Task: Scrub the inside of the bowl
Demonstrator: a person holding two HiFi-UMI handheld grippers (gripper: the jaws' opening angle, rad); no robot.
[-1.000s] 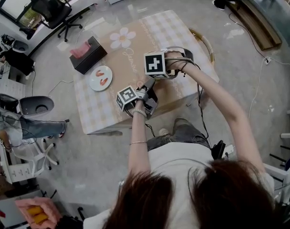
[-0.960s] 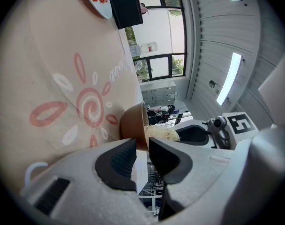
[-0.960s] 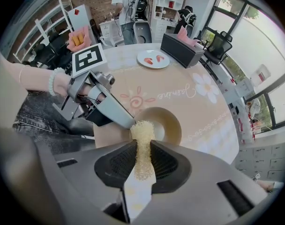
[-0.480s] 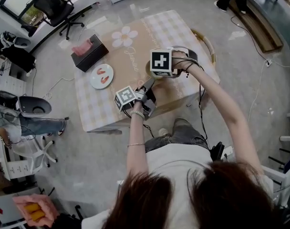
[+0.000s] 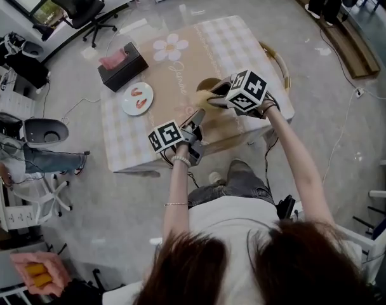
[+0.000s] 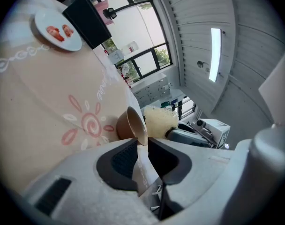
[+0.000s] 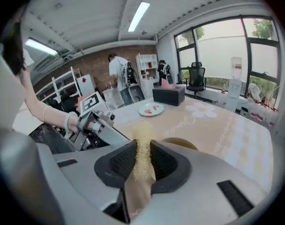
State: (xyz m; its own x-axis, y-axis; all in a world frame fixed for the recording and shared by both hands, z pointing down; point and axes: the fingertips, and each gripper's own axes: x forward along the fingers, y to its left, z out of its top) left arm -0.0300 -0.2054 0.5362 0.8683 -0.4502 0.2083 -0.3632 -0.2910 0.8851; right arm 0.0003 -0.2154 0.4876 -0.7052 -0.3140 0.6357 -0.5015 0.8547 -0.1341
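Note:
A brown bowl (image 5: 209,83) sits tilted near the front of the checked table (image 5: 231,33). In the left gripper view its rim (image 6: 138,131) runs between the pads of my left gripper (image 6: 141,142). Those jaws have just been closing and now pinch the rim. My right gripper (image 7: 143,144) is shut on a pale yellow scrubber (image 7: 142,165). The head view shows the scrubber (image 5: 203,97) at the bowl's near edge, just past the left gripper (image 5: 198,114). From the left gripper view the scrubber (image 6: 159,118) hangs beside the bowl's open side. The bowl (image 7: 182,144) peeks out behind the right jaws.
A white plate (image 5: 137,98) with red pieces lies to the left on the table, and a black tissue box (image 5: 122,67) stands behind it. A wooden hoop-backed seat (image 5: 277,62) stands at the table's right edge. An office chair (image 5: 79,2) stands on the floor beyond.
The right gripper has lifted and tipped, its marker cube swinging to the right off the bowl, so the scrubber now shows at the bowl's near edge. The left gripper rolled and rose slightly.

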